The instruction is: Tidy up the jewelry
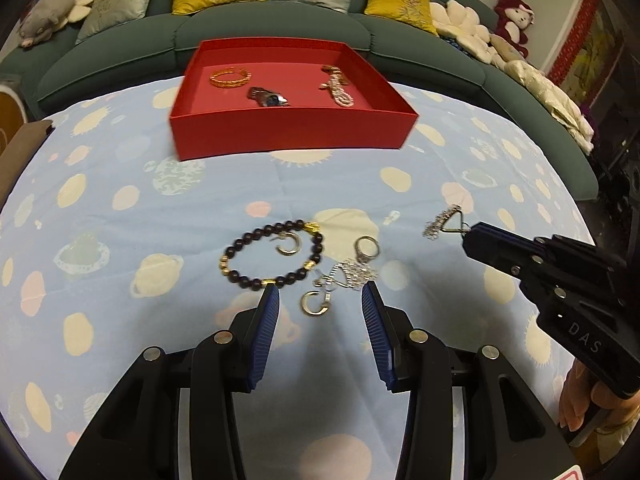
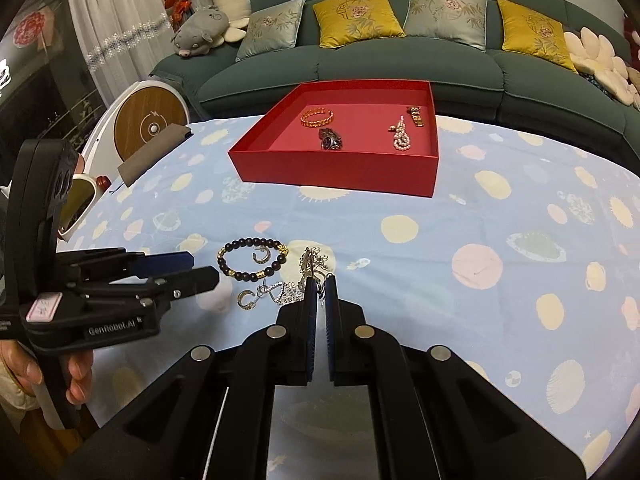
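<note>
A red box (image 1: 288,132) (image 2: 336,168) at the table's far side holds a gold bracelet (image 1: 231,77), a dark watch (image 1: 267,97) and a pearl piece (image 1: 338,90). On the cloth lie a dark bead bracelet (image 1: 269,254) (image 2: 253,263), two gold hoop earrings (image 1: 316,304) (image 1: 287,243), a silver ring (image 1: 367,248) and a sparkly silver pendant (image 1: 352,274). My left gripper (image 1: 320,304) is open just above the near hoop earring. My right gripper (image 2: 319,280) (image 1: 466,236) is shut on a silver heart earring (image 1: 446,224) (image 2: 310,260), held off the cloth.
A green sofa (image 2: 400,68) with yellow and grey cushions runs behind the table. A round white and wood device (image 2: 148,124) and a brown cloth (image 2: 152,152) sit at the table's left edge. The blue patterned tablecloth (image 2: 480,280) stretches to the right.
</note>
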Tool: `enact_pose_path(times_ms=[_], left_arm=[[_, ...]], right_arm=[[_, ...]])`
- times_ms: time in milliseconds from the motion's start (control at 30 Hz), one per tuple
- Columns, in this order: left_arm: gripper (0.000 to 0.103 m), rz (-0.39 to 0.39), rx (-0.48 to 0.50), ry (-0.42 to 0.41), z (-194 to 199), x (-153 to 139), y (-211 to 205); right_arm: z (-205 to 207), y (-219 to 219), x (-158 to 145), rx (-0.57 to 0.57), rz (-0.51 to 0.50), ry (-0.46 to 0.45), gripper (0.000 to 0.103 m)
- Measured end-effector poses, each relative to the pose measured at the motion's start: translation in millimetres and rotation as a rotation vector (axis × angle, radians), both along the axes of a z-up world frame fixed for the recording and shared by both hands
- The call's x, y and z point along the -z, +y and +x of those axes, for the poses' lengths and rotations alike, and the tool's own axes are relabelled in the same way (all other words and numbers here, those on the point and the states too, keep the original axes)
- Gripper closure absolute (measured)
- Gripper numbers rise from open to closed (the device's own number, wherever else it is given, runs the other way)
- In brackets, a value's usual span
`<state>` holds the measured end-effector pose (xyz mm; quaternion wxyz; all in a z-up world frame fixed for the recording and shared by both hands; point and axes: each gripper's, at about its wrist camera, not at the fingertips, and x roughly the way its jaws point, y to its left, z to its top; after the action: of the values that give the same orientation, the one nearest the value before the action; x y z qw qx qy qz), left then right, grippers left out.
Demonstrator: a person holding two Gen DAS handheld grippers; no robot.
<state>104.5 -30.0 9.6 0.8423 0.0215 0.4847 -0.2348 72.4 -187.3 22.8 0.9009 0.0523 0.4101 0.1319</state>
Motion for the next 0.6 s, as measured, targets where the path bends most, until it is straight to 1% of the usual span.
enact_pose_path(times_ms=[100, 167, 233, 333, 400, 533, 567, 600], left_arm=[[0.062, 0.01, 0.067, -0.015, -9.6, 3.8, -20.5], [0.062, 0.033, 0.082, -0.015, -13.8, 8.5, -28.4], [0.062, 0.051, 0.07, -0.006, -13.5, 14.8, -30.1], [0.062, 0.073, 0.012, 0.007, -3.7, 25.1, -26.2], [0.062, 0.074, -0.015, -0.01, 1.0, 26.9, -23.2], [0.062, 0.063, -0.015, -0.018, 7.6, 29.0, -28.6], [0.062, 0.066, -0.003, -0.032, 7.5, 29.7, -32.0], [0.064, 0.086, 0.008, -0.05, 6.4, 30.2, -36.1]], right_arm=[[-2.9, -6.4, 3.3, 0.01, 0.003, 0.011, 0.1], [-4.8, -9.3, 5.7, 0.013, 0.001, 0.016, 0.1], [-6.7, -12.8, 8.0, 0.017, 0.002, 0.021, 0.1], [-8.4, -17.6, 10.3, 0.024, 0.006, 0.029, 0.1], [-8.4, -19.7, 11.4, 0.026, 0.01, 0.034, 0.1], [-8.8, -20.9, 11.2, 0.028, 0.021, 0.036, 0.1], [-8.8, -21.5, 10.6, 0.03, 0.025, 0.036, 0.1], [-9.0, -21.9, 10.1, 0.031, 0.028, 0.035, 0.1]])
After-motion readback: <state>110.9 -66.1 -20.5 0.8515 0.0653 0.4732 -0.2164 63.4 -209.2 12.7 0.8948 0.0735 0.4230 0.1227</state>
